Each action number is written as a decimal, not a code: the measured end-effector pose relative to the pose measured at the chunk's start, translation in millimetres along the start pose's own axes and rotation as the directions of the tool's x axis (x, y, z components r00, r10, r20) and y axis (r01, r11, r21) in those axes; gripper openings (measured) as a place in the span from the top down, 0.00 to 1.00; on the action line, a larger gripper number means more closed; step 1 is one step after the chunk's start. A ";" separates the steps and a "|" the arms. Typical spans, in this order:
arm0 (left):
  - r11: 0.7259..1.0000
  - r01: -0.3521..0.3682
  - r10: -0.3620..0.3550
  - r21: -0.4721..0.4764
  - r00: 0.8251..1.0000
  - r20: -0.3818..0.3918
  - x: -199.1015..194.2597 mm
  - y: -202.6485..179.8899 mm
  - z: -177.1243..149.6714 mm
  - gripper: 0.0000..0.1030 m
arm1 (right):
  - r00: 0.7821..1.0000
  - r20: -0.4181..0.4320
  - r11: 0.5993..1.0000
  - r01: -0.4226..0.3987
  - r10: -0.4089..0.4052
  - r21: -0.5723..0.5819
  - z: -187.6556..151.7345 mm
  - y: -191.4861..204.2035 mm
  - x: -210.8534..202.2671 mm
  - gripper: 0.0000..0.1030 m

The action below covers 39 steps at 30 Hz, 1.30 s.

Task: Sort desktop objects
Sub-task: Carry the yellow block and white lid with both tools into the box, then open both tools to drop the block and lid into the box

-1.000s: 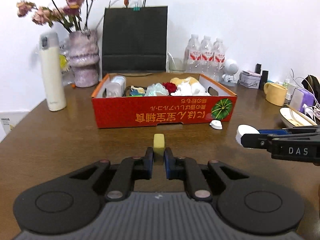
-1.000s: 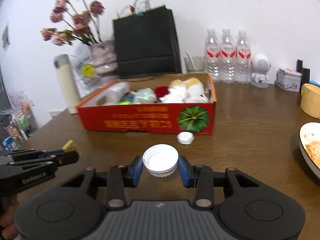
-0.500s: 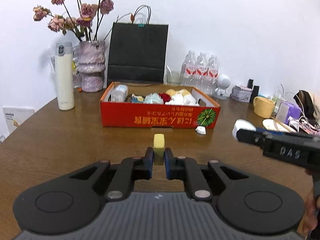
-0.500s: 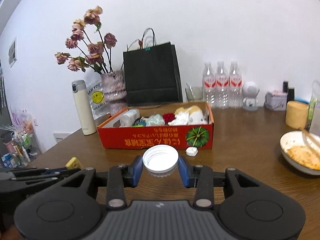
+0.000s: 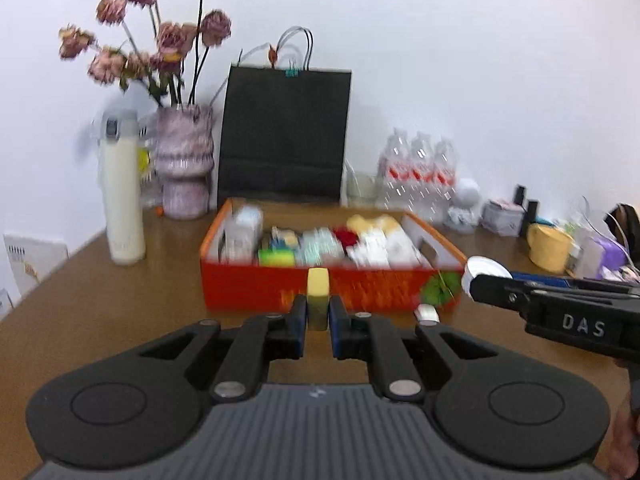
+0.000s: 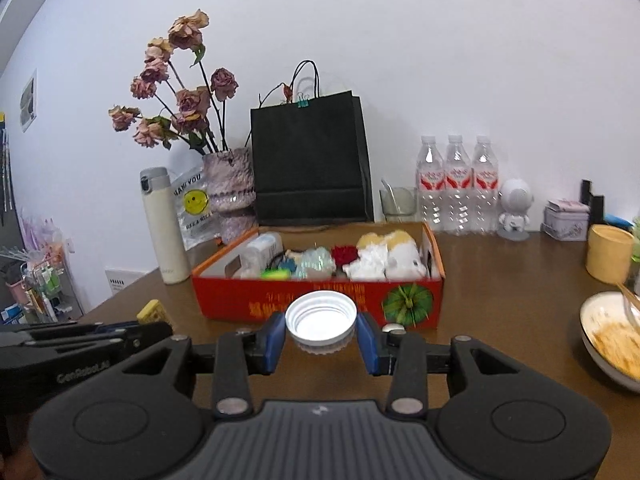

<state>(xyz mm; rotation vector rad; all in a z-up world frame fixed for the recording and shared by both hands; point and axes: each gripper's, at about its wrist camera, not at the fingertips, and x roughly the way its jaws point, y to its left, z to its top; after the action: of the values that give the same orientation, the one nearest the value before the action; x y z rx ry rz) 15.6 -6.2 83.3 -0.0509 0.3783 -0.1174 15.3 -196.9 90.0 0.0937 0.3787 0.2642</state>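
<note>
We find a small yellow block (image 5: 318, 280) clamped between the pads of the left tongs (image 5: 318, 322), held clear of the bench (image 5: 100, 312) just short of the red box (image 5: 280, 290). The right tongs (image 6: 321, 338) are closed on a white lid (image 6: 321, 316), also held above the bench in front of the same box. The box already contains a mixed lot: soft toys, a red item, a bottle. We judge sorting well advanced. Both held pieces remain to be dropped in. A small white cap (image 5: 427, 314) lies on the bench at the foot of the box, unsorted.
</note>
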 end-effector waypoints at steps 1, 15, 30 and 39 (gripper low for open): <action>1.000 -0.006 0.006 -0.009 1.000 0.012 9.1 3.0 9.0 0.88 | 1.000 0.002 1.000 -0.008 0.008 0.018 8.3 -3.8 9.7 0.63; 0.992 0.100 -0.112 -0.073 0.974 -0.199 165.4 13.9 68.7 0.88 | 0.976 -0.210 0.995 -0.041 0.061 0.095 92.8 -57.4 151.1 0.63; 0.973 0.209 -0.230 -0.098 0.881 -0.414 226.7 19.4 64.7 0.55 | 0.802 -0.597 0.999 0.048 -0.033 0.009 74.6 -69.4 252.1 0.56; 0.999 0.027 -0.033 -0.023 0.929 -0.368 201.9 41.1 113.3 0.00 | 0.800 -0.600 0.997 0.062 -0.025 0.041 108.7 -66.8 238.4 0.28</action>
<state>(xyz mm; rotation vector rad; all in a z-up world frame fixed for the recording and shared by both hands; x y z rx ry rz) 248.3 12.7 111.7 -0.0519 0.7557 -0.1545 285.6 -200.8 97.2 0.0565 1.0263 0.2320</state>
